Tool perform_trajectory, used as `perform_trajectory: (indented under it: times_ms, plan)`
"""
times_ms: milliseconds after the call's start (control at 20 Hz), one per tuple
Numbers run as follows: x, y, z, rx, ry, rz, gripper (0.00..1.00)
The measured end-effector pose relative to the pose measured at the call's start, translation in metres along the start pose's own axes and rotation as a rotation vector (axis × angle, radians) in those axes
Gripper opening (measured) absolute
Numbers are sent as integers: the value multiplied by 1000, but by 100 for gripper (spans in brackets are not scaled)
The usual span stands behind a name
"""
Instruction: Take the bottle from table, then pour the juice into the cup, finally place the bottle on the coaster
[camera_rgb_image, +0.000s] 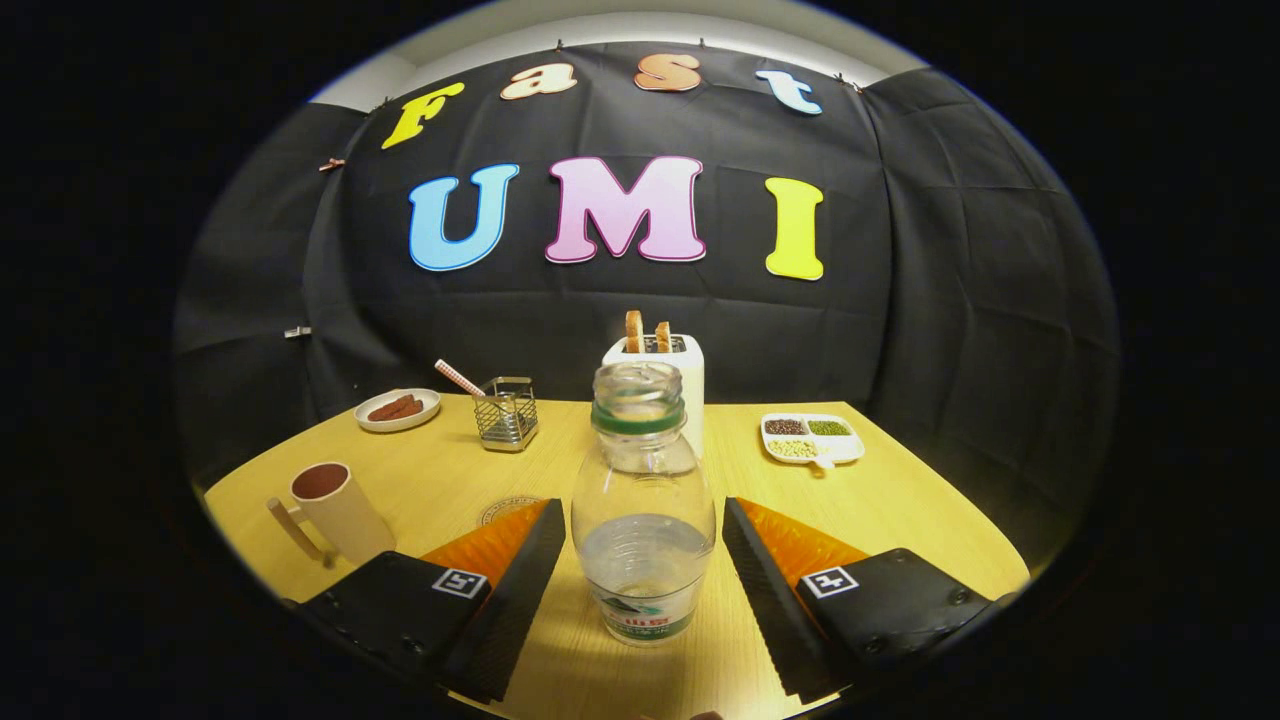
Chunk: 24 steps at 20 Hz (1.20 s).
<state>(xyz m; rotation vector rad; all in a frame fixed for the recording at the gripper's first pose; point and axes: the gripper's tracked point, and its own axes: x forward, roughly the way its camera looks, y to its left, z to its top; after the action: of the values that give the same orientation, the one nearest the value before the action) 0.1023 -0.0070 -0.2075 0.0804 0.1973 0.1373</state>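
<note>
Gripper view: a clear uncapped bottle (643, 510) stands upright on the wooden table (900, 520), between the gripper (643, 570)'s two fingers, which are spread wide and not touching it. It holds a little liquid. A cup (335, 510) stands to the left. A round disc, possibly the coaster (505, 510), peeks from behind the left finger. A toaster (660, 375) stands beyond.

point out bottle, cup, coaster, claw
bottle (643, 520): gripper view, on its clear body, between the open fingers.
cup (345, 515): gripper view, on its side wall.
coaster (503, 509): gripper view, visible edge beyond the fingers.
claw (640, 575): gripper view, midway between fingertips, not touching the bottle.
</note>
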Motion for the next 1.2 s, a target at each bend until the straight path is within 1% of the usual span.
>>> perform_trajectory:
  times_ms: [150, 250, 500, 600, 650, 750, 950, 1200]
  plan:
    - [0, -2, -10, -4, 10, 3, 98]
    - [0, -2, -11, 10, -2, 0, 98]
    - [3, -1, -18, 2, 1, 10, 98]
    - [4, 0, -17, 6, -4, 16, 93]
    - [4, 2, -15, 9, -11, 24, 87]
    - [6, 1, -16, 5, -13, 26, 81]
    - [10, 2, -18, -4, 2, 38, 80]
    - [11, 6, -16, -61, 25, 73, 74]
